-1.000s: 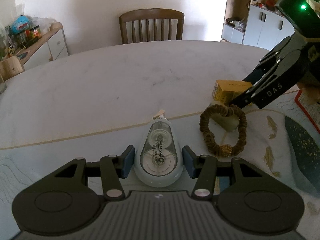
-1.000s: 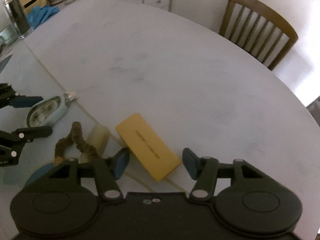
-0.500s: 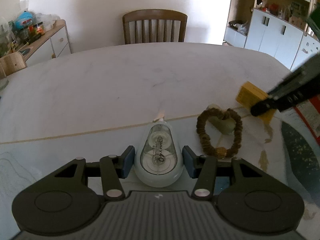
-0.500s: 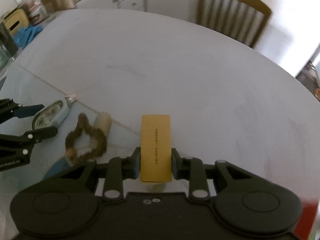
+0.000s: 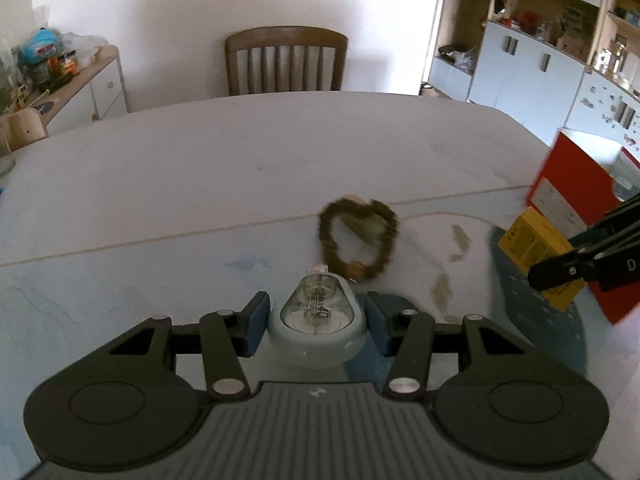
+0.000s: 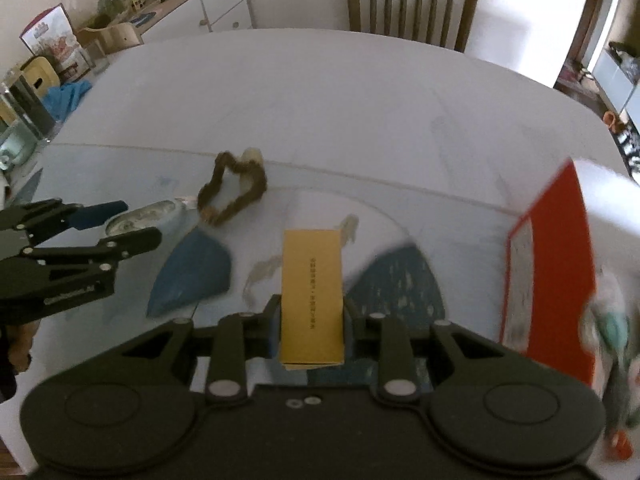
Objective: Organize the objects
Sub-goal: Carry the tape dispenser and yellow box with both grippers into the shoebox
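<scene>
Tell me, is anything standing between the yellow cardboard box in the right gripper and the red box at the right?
Nothing visible does. The yellow cardboard box, clamped in the right gripper, has only bare patterned mat between it and the red box.

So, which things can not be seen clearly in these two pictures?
- Pale object inside the brown hair tie: left wrist view, partly covered by the tie, blurred.
- Red box: right wrist view, blurred by motion; its label is unreadable.
- Print on the yellow box: right wrist view, too small.
- Correction tape: right wrist view, mostly behind the left gripper.
</scene>
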The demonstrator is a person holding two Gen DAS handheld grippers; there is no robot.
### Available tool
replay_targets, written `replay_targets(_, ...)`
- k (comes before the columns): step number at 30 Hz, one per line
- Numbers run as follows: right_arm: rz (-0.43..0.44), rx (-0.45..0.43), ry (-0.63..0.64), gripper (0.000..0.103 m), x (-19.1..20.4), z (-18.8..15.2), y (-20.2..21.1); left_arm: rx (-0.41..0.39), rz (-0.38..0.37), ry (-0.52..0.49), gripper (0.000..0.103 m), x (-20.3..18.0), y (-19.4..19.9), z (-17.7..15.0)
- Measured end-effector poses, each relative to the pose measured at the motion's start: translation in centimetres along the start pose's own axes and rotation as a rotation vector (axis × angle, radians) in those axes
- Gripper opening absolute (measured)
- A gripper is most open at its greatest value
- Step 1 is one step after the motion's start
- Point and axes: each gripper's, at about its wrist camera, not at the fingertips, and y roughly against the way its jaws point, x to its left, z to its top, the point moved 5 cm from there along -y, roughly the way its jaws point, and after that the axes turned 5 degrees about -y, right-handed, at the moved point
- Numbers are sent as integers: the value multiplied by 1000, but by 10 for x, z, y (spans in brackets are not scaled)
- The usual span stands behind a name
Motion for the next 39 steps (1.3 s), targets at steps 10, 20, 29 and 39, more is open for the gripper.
replay_targets(10,8,-8,-47,27,-9,-47,38,-1,-30,11,51,-39,34,-14)
replay_targets(20,7,-50,-72,27,-39,-62,88,-69,-77,-68,51,-104,68,19)
replay_targets(29,1,-111,-87,27,-89,-66,130,-141,-124,-137,51,-179,77,61)
replay_targets(39,-4,-148,-101,27,-157,-72,154,-154,-131,-194,51,-259,62,90)
